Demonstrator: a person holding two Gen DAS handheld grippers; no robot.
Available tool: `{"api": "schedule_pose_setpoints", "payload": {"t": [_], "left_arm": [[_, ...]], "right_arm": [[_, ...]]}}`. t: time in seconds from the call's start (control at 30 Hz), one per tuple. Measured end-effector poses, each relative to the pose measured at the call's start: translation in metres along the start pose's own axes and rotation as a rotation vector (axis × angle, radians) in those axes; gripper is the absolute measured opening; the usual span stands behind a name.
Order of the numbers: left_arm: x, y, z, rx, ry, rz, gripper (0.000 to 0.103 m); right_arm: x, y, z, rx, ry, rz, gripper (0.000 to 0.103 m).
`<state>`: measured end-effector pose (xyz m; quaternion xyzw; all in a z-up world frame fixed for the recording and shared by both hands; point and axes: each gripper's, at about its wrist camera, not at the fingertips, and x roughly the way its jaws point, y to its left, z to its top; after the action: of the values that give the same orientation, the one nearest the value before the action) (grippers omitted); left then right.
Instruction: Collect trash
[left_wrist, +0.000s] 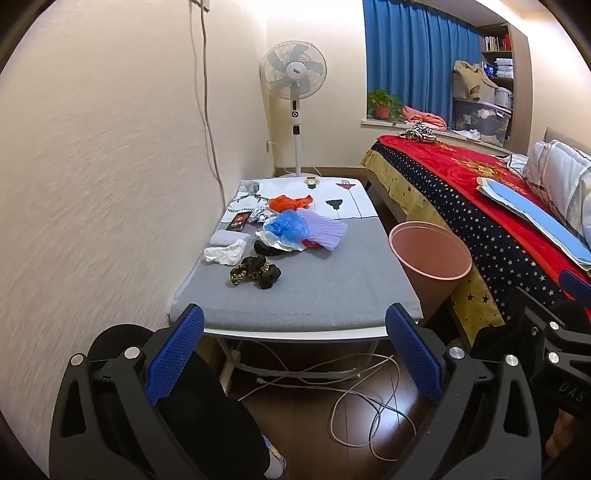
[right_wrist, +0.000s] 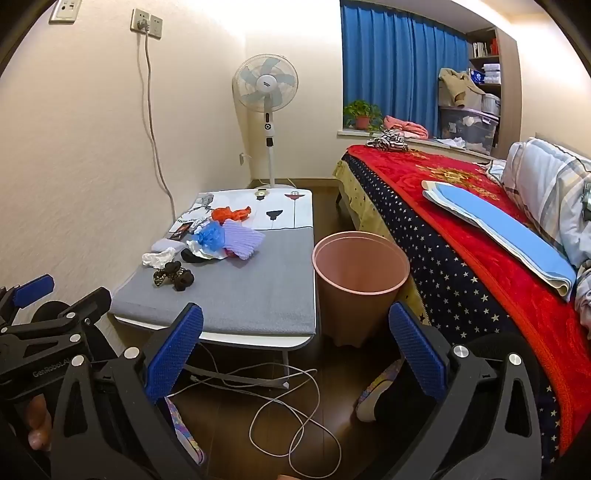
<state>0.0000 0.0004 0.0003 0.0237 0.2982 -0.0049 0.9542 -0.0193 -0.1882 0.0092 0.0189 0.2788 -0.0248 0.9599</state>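
Note:
A low table (left_wrist: 314, 295) (right_wrist: 240, 295) carries a heap of litter: an orange bag (left_wrist: 290, 202) (right_wrist: 231, 213), a blue bag (left_wrist: 288, 226) (right_wrist: 211, 236), a purple ribbed piece (left_wrist: 321, 230) (right_wrist: 242, 238), white crumpled tissue (left_wrist: 225, 253) (right_wrist: 159, 257), and a black and gold scrap (left_wrist: 255, 271) (right_wrist: 173, 275). A pink bin (left_wrist: 430, 254) (right_wrist: 360, 269) stands on the floor right of the table. My left gripper (left_wrist: 293, 354) is open and empty, short of the table's near edge. My right gripper (right_wrist: 295, 354) is open and empty, before the bin.
A bed with a red blanket (left_wrist: 480, 206) (right_wrist: 480, 240) runs along the right. White cables (left_wrist: 369, 398) (right_wrist: 288, 398) lie looped on the dark floor under the table. A standing fan (left_wrist: 293, 74) (right_wrist: 266, 85) is at the far wall. The wall (left_wrist: 92, 184) is on the left.

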Motion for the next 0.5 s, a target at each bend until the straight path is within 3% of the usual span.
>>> {"api": "schedule_pose_setpoints", "payload": {"t": [0.5], "left_arm": [[-0.0001, 0.0005, -0.0003, -0.001, -0.002, -0.003, 0.095]], "right_arm": [[-0.0027, -0.0009, -0.0001, -0.003, -0.006, -0.001, 0.099]]}}
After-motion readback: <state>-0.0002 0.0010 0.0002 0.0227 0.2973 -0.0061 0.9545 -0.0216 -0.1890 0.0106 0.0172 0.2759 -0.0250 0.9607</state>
